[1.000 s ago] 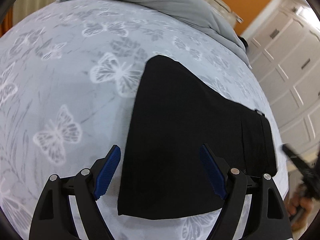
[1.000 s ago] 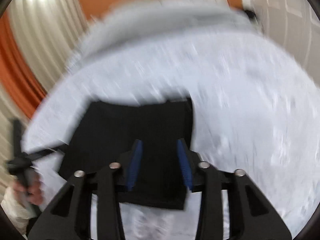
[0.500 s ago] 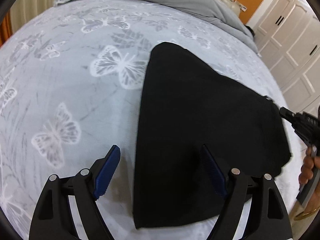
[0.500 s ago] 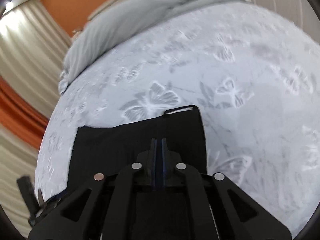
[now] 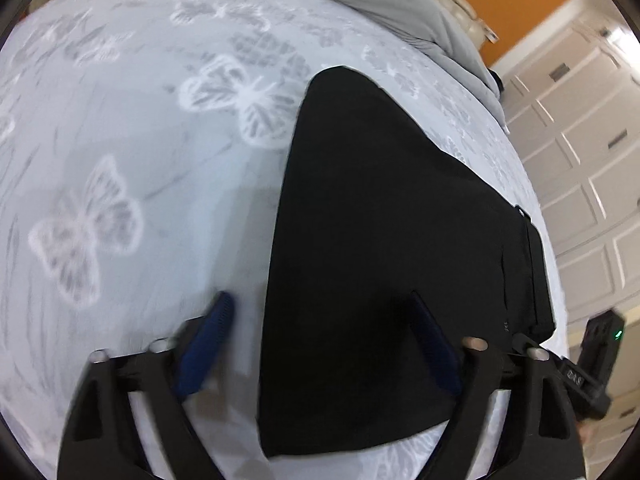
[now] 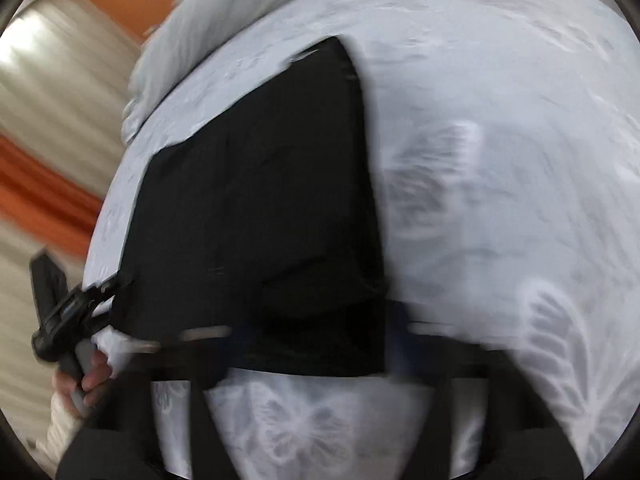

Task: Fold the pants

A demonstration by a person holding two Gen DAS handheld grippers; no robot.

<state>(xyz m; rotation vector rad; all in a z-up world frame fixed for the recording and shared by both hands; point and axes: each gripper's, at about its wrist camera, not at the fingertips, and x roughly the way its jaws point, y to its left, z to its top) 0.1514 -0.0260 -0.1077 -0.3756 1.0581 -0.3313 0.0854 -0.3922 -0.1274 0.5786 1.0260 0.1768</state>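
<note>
On the bedspread, left gripper jaws spread over pants.

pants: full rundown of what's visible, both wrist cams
The pants are plain black, matte woven-looking cloth, folded into a flat, roughly trapezoid stack on the butterfly-print bedspread. The waistband end, with seams and a small tab, lies at the right in the left wrist view; a mild crease shows near the close edge in the blurred right view. The left tongs stand open astride the near left edge, not gripping. The right tongs are too blurred to judge.
</note>
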